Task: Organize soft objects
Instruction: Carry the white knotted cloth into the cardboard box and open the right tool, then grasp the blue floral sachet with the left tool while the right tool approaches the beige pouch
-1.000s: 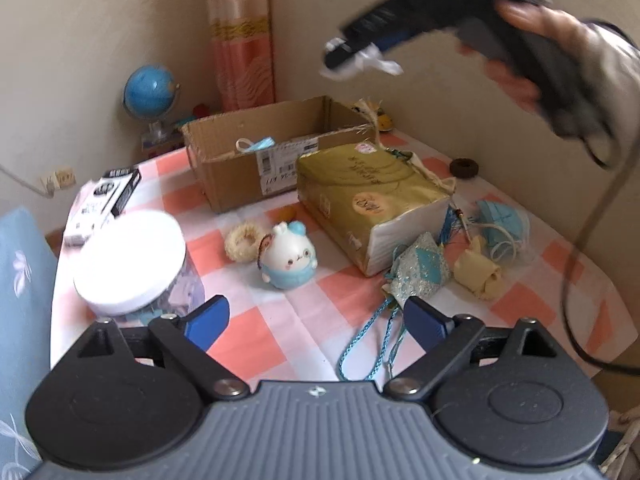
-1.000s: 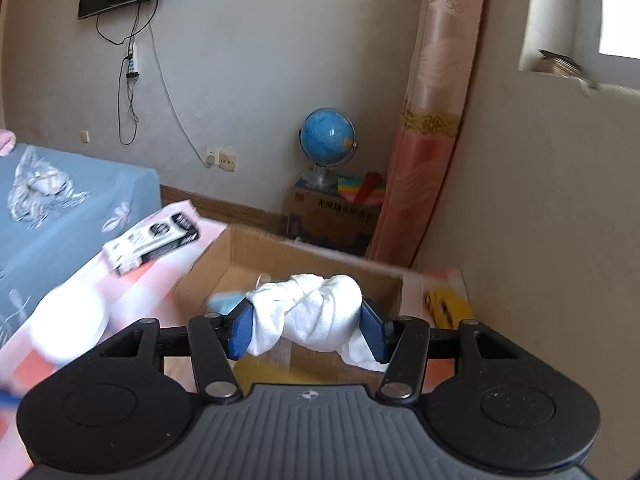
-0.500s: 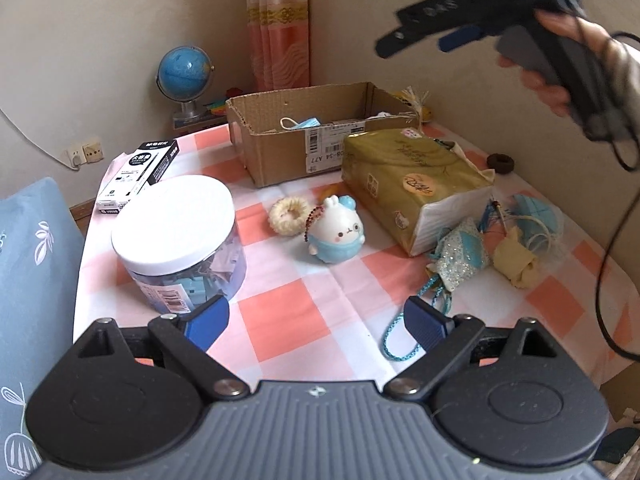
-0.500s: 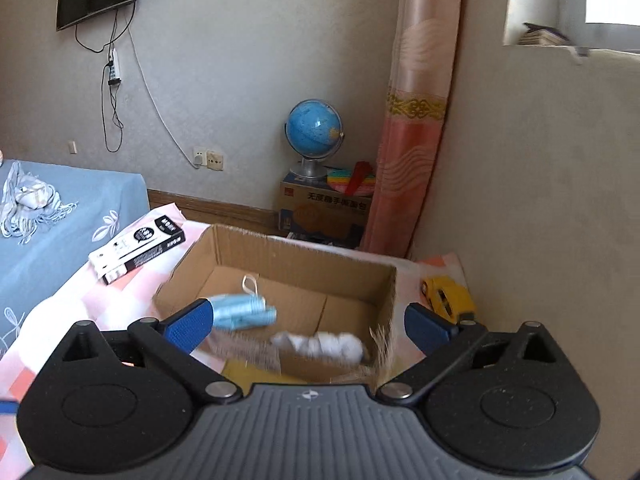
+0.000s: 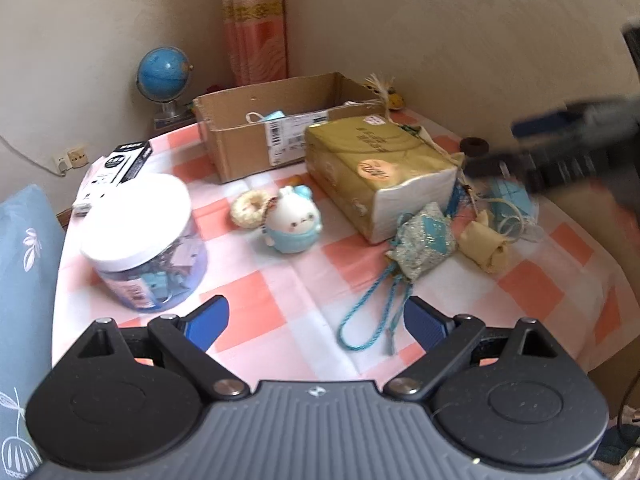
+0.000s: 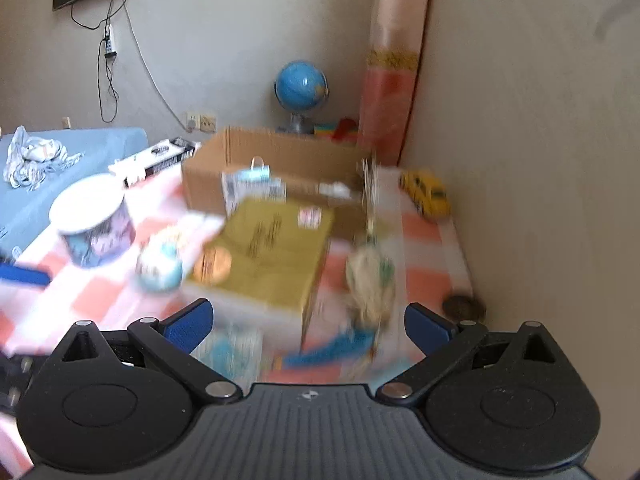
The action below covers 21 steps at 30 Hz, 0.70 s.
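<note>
The open cardboard box [image 5: 280, 120] stands at the back of the checked table, with a blue mask [image 5: 272, 115] and a white cloth bundle [image 6: 334, 190] inside. In front of it lie a gold tissue pack [image 5: 376, 168], a plush bunny [image 5: 294, 224], a fuzzy ring [image 5: 250, 208], a teal sachet [image 5: 424, 244] with cords, a beige roll [image 5: 486, 244] and another blue mask [image 5: 512, 200]. My left gripper [image 5: 316, 320] hovers open and empty over the near table edge. My right gripper [image 6: 306, 320] is wide open and empty, blurred, low over the table's right side [image 5: 560, 148].
A clear jar with a white lid [image 5: 140, 240] sits near left, a black-and-white carton [image 5: 120, 164] behind it. A globe [image 5: 164, 70] stands beyond the table. A yellow toy car [image 6: 426, 196] and a dark ring [image 5: 475, 146] lie by the right wall. A blue bed [image 6: 80, 148] lies left.
My right gripper opened and the white cloth bundle dropped into the cardboard box. It then swung down and back toward the table's right side. My left gripper stayed open.
</note>
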Tool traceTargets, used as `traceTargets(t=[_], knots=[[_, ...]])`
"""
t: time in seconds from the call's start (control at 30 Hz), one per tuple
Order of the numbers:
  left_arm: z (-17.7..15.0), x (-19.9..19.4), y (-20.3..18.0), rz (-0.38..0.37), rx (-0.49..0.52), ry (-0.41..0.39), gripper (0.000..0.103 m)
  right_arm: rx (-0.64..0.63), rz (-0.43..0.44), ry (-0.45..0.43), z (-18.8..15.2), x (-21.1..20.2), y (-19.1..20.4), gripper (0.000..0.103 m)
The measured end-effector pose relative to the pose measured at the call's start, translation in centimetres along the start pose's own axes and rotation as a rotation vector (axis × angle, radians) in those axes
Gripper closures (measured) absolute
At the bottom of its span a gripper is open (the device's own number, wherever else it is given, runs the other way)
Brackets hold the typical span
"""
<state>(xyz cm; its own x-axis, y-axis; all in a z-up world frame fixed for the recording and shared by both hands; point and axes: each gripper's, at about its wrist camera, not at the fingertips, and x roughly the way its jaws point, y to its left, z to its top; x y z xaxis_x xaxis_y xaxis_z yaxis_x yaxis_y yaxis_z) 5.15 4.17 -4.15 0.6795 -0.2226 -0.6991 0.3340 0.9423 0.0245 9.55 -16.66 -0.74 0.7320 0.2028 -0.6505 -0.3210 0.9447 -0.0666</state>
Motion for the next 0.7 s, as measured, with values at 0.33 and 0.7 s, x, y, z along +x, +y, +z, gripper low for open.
traceTargets(t=[0.33,0.7], knots=[[3.0,3.2,-3.7,-0.016,0.021,0.002,0.009,0.058,-0.053,0.018,-5.5,-1.2,-1.2,0.000],[5.1,8.2,-7.6,0.028,0.019,0.013,0.008,0.043,-0.041,0.013,-7.6,-1.9,-1.9,0.000]])
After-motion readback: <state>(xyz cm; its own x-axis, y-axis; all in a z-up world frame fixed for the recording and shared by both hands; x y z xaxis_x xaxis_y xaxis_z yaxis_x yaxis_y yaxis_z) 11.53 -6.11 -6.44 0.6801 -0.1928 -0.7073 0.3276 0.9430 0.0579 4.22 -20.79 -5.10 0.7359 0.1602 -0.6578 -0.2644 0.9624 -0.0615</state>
